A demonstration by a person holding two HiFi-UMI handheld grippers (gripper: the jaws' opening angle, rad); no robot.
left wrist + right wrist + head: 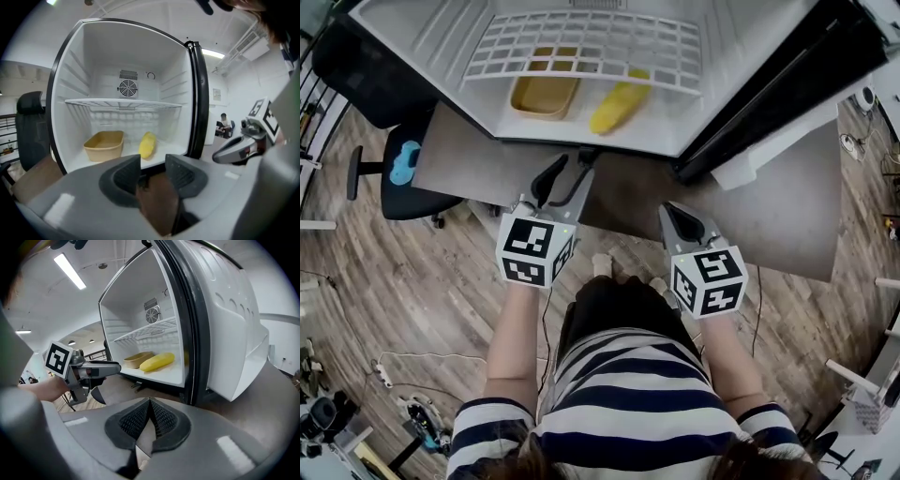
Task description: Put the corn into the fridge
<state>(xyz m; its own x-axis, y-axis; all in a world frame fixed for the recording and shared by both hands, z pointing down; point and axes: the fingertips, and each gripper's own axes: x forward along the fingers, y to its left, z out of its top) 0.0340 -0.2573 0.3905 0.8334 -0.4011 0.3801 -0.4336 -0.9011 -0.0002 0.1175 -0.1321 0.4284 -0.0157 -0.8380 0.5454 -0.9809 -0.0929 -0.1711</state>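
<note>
Wood-plank floor [412, 309] lies around a grey desk [787, 216] that carries the open fridge [422, 56]. The corn [619, 105] is already inside, lying on the fridge bottom just beside a tan tray [546, 96], under the wire shelf [581, 47].

The left gripper [565, 183] hangs before the opening with its fingers released and nothing between them. The right gripper [678, 217] has its fingers clenched together on nothing.

The likely risks:
- The corn is round and lies near the front lip, so a knock against the fridge could roll it out.
- The door [234, 333] stands open, and a careless push could trap a gripper.

I count one corn, one tray, one shelf, one door and two grippers.
</note>
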